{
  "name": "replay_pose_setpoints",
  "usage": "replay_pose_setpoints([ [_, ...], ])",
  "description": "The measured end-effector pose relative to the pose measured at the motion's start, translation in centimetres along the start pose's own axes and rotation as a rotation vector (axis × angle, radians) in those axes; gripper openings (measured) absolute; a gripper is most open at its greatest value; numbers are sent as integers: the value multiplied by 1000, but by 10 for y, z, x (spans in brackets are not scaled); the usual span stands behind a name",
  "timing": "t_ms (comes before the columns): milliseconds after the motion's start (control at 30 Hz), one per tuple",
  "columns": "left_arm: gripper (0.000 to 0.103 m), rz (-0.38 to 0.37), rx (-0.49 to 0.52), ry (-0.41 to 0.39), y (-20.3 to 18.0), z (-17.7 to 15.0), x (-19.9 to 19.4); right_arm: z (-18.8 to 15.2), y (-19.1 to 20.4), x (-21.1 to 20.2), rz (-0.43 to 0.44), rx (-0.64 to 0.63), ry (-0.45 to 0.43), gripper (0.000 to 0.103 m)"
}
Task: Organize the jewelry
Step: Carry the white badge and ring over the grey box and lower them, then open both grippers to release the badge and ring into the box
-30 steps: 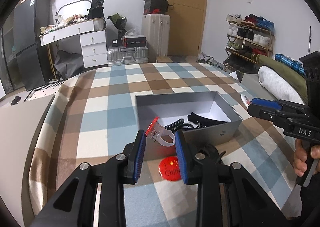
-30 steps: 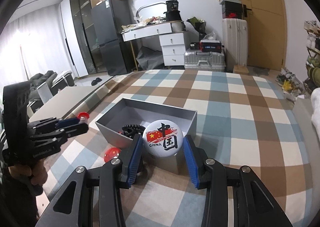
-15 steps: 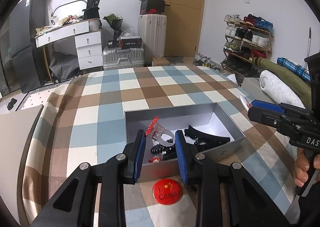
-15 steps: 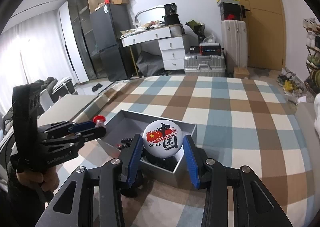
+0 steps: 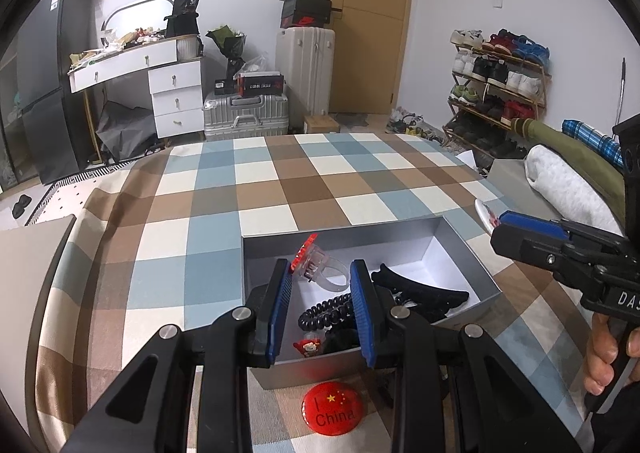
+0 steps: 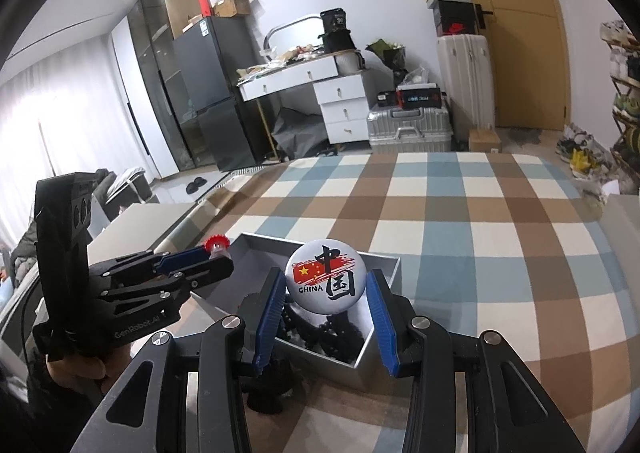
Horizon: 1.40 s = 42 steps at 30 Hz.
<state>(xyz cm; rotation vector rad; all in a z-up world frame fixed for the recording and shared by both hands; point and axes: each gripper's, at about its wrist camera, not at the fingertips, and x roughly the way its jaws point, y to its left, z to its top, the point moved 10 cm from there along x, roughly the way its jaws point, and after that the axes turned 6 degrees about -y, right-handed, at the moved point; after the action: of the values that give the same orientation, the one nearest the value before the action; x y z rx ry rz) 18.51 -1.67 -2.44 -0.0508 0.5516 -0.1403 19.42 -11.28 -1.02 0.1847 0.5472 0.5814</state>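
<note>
My left gripper (image 5: 322,285) is shut on a clear plastic ring with a red top (image 5: 316,267) and holds it over the near end of the grey box (image 5: 460,241). The box holds a black coiled hair tie (image 5: 326,311), a black hair clip (image 5: 420,291) and a small red charm (image 5: 308,345). My right gripper (image 6: 326,293) is shut on a white round China badge (image 6: 325,276) above the box's near corner (image 6: 380,369). A red round China badge (image 5: 332,407) lies on the checked cloth in front of the box.
The box sits on a table with a blue, brown and white checked cloth (image 5: 280,189). The right gripper shows at the right of the left wrist view (image 5: 560,249); the left gripper shows at the left of the right wrist view (image 6: 160,277). Furniture and suitcases stand behind.
Both grippers have moved forward over the box with their items still held. The red badge on the cloth now lies nearer the left camera.
</note>
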Motion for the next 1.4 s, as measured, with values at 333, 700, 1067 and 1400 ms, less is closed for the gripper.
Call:
replay_pose_setpoints([
  [333,24,23,17,12,-1,-3,11,-10,0,15,15,31,38,41],
  [700,24,33,56,37,-5,-12,24,-24,4,31,17,34,90,41],
  [1067,24,38,112,53,-14,-17,28,-31,11,42,19,11,120,41],
  [1400,25,14,117,63,-21,-18,27,-32,16,40,38,11,122,50],
])
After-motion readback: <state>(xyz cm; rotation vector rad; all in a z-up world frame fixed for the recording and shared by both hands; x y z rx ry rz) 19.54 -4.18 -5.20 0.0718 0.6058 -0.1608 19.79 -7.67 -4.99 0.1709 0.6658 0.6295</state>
